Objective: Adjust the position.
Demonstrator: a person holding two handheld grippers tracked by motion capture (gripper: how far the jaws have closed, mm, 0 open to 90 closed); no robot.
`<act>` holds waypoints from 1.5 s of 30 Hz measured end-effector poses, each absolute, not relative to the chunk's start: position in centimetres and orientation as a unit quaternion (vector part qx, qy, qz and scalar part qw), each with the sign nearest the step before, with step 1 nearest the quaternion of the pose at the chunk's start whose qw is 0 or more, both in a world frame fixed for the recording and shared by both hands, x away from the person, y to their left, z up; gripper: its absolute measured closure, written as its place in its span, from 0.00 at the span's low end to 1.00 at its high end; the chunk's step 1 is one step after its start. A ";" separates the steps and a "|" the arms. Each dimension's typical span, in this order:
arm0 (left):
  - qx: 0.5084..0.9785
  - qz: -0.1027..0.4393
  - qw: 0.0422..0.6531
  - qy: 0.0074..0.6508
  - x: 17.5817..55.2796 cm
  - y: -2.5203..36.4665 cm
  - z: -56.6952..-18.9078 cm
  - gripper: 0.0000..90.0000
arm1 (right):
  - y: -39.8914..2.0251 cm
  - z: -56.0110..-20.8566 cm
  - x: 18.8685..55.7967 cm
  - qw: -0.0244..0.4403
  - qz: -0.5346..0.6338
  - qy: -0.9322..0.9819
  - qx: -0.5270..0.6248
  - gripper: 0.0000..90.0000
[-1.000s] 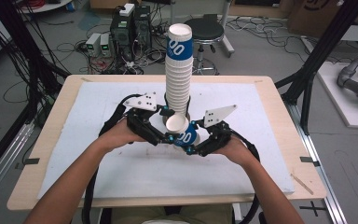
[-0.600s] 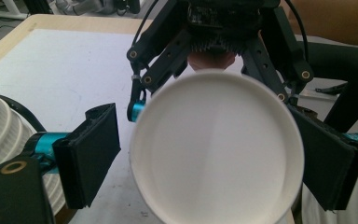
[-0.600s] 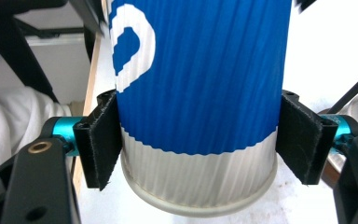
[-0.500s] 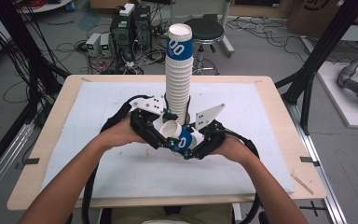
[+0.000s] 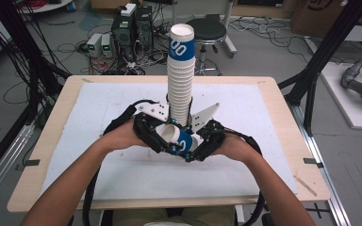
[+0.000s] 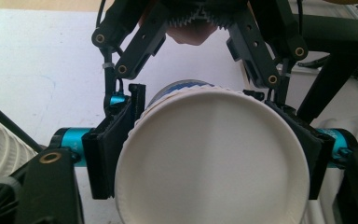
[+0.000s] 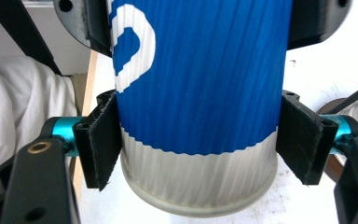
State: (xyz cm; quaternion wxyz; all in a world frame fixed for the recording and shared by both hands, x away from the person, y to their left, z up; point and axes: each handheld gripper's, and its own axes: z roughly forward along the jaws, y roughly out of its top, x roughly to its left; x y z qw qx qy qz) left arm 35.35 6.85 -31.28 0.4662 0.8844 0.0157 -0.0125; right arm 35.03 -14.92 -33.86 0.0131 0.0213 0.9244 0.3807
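My left gripper (image 5: 162,137) has just been closing, and its pads (image 6: 112,154) now press on both sides of the paper cup (image 5: 179,139) near its white rim, so the cup is pinched between them. My right gripper (image 5: 195,146) has the same cup by its other end: its pads (image 7: 100,144) sit against the ribbed blue wall just above the white base, a firm grip too.

Largest first: the wooden table (image 5: 283,141) carries a white mat (image 5: 99,117). On the mat, just behind my two hands, stands a tall stack of cups (image 5: 180,80), upright, white with a blue band at the top. The single cup lies on its side, held level above the mat between the two grippers, just in front of the stack's foot.
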 end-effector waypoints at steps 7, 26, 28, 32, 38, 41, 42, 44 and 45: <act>0.883 -0.012 0.469 0.009 35.4 7.2 -31.2 0.30 | -14.7 -33.5 35.0 0.015 0.372 0.928 0.016 0.26; 0.769 0.005 0.637 0.054 35.4 10.6 -33.1 0.31 | -19.0 -33.9 35.1 0.017 0.572 0.818 0.064 0.14; 0.757 0.005 0.651 0.056 35.3 10.8 -33.6 0.31 | -19.2 -34.3 35.0 0.011 0.588 0.806 0.069 0.14; 0.736 -0.003 0.674 0.058 35.0 10.7 -34.7 0.31 | -19.2 -34.9 34.9 0.008 0.616 0.784 0.076 0.14; 0.710 -0.016 0.702 0.059 34.8 10.1 -35.2 0.31 | -18.6 -35.9 34.9 -0.004 0.631 0.772 0.081 0.14; 0.706 -0.019 0.706 0.057 34.8 10.0 -35.2 0.30 | -18.3 -36.1 34.8 -0.008 0.630 0.772 0.083 0.14; 0.705 -0.021 0.707 0.057 34.8 10.0 -35.2 0.30 | -18.3 -36.1 34.8 -0.009 0.631 0.771 0.084 0.14; 0.702 -0.023 0.709 0.059 34.8 10.1 -35.2 0.30 | -18.4 -36.2 34.7 -0.013 0.632 0.770 0.087 0.14; 0.702 -0.022 0.710 0.058 34.8 10.1 -35.2 0.30 | -18.4 -36.3 34.7 -0.015 0.633 0.769 0.088 0.14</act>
